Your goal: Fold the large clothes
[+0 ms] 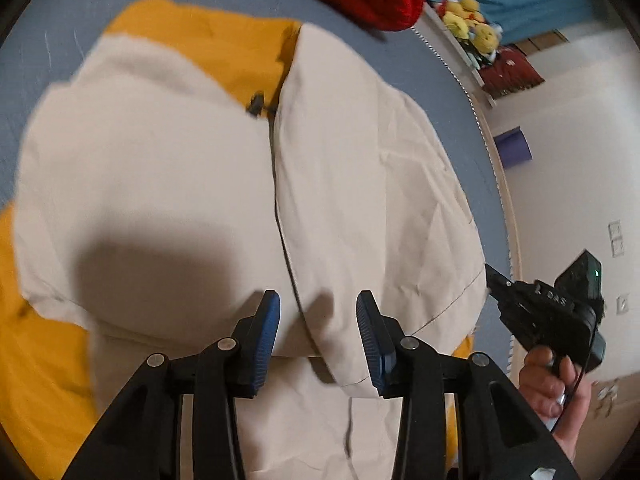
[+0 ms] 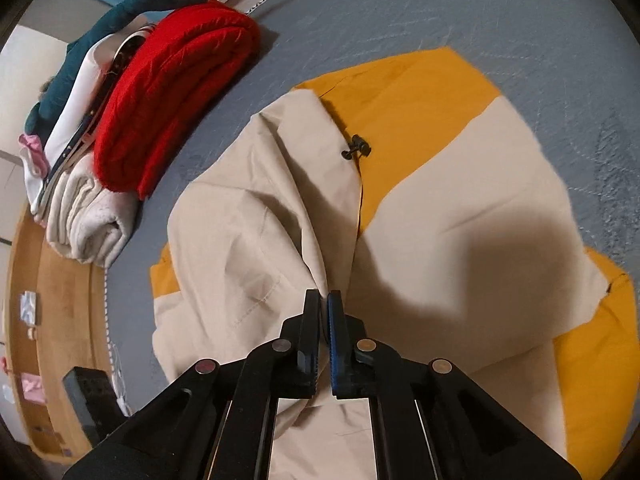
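A large beige and yellow jacket [image 1: 168,184] lies spread on a blue-grey surface [image 1: 60,32]; it also shows in the right wrist view [image 2: 460,200]. A black cord toggle [image 2: 356,148] sits near its collar. My left gripper [image 1: 318,320] is open just above the jacket's front flap, with fabric between its blue pads but not clamped. My right gripper [image 2: 324,308] is shut on a raised ridge of the jacket's beige fabric. The right gripper also shows in the left wrist view [image 1: 532,308], held by a hand off the jacket's right edge.
A stack of folded clothes stands at the left: a red knit [image 2: 172,92], a cream garment [image 2: 88,220] and a teal one [image 2: 132,4]. Yellow plush toys [image 1: 472,24] sit on a shelf. A wooden floor [image 2: 52,300] lies beyond the surface's edge.
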Demonstrator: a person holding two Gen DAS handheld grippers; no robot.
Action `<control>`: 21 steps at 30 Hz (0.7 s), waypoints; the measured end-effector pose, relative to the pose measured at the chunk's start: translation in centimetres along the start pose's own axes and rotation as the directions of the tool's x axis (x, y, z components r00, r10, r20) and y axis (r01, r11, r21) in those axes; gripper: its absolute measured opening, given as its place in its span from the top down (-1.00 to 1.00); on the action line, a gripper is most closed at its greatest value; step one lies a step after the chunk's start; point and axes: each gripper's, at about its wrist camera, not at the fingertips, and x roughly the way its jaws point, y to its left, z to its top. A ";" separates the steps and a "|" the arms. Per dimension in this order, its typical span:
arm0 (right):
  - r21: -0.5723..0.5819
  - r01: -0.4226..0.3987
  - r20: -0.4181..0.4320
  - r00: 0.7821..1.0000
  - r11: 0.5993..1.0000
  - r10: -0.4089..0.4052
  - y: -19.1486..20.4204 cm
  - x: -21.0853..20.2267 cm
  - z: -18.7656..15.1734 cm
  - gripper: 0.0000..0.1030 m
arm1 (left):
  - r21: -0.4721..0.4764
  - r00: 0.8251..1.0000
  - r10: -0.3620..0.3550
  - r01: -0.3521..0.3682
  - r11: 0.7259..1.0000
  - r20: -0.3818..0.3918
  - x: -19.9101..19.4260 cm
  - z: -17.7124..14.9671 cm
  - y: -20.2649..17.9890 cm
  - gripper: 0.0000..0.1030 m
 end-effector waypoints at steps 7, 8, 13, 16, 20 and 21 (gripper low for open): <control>-0.066 -0.168 0.033 0.985 0.984 0.170 1.4 -2.0 -0.1 0.93 | 0.007 0.997 -0.007 0.006 1.000 0.078 -1.5 -0.1 -1.8 1.00; -0.079 -0.207 0.044 0.977 0.975 0.211 1.7 -2.5 -0.1 0.93 | 0.028 0.992 -0.003 -0.001 1.000 0.124 -2.8 0.2 -2.2 1.00; -0.090 -0.210 0.079 0.973 0.974 0.217 2.0 -3.1 0.2 0.93 | 0.026 0.981 0.022 -0.028 0.999 0.194 -5.1 0.4 -1.6 1.00; -0.072 -0.026 0.026 0.999 0.997 0.028 1.0 -1.5 0.0 0.94 | -0.060 0.997 0.030 -0.026 0.998 0.074 -2.3 -0.1 0.1 0.84; -0.026 0.051 -0.014 0.999 0.998 -0.052 -0.6 -0.4 -0.4 0.94 | -0.102 1.000 0.009 -0.010 0.995 -0.012 0.6 -0.6 0.8 0.55; -0.037 0.057 -0.008 0.998 0.998 -0.057 -0.5 -0.5 -0.3 0.94 | -0.101 1.000 0.005 -0.007 0.995 -0.021 0.7 -0.6 0.6 0.55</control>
